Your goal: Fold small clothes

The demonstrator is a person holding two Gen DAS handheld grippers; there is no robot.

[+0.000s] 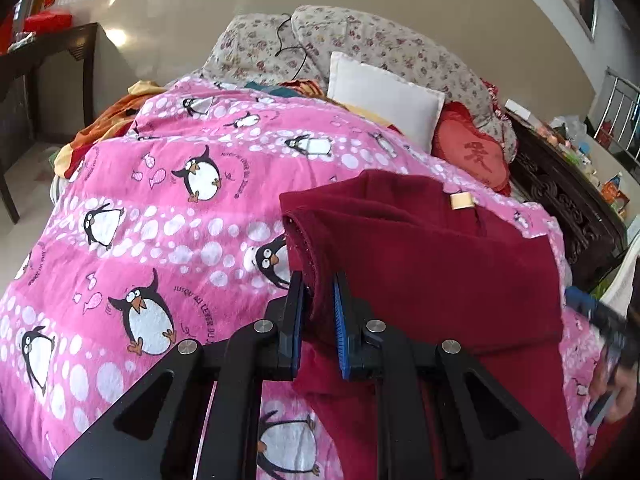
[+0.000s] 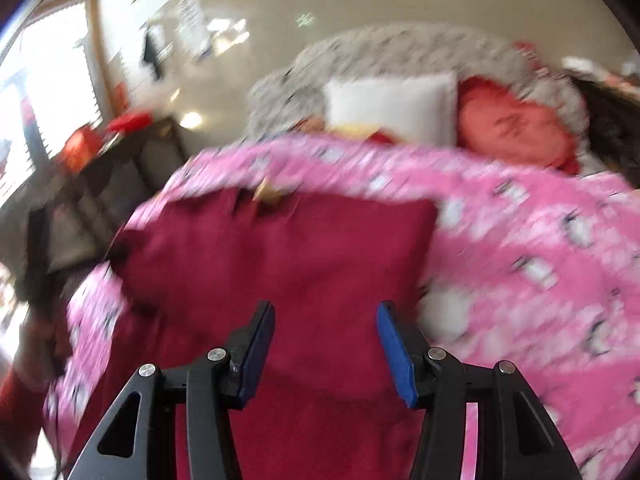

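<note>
A dark red fleece garment (image 1: 420, 248) lies on the pink penguin quilt (image 1: 160, 200), with a tan label (image 1: 461, 201) near its far edge. My left gripper (image 1: 318, 280) is shut on a raised fold at the garment's left edge. In the blurred right wrist view, my right gripper (image 2: 325, 316) is open and empty, with its jaws wide apart just above the same garment (image 2: 280, 248). The right gripper also shows at the left wrist view's right edge (image 1: 608, 320).
A white pillow (image 1: 384, 96), a red heart cushion (image 1: 472, 156) and a floral duvet (image 1: 360, 48) lie at the head of the bed. A dark carved cabinet (image 1: 560, 200) stands on the right, and a dark table (image 1: 48, 52) on the left.
</note>
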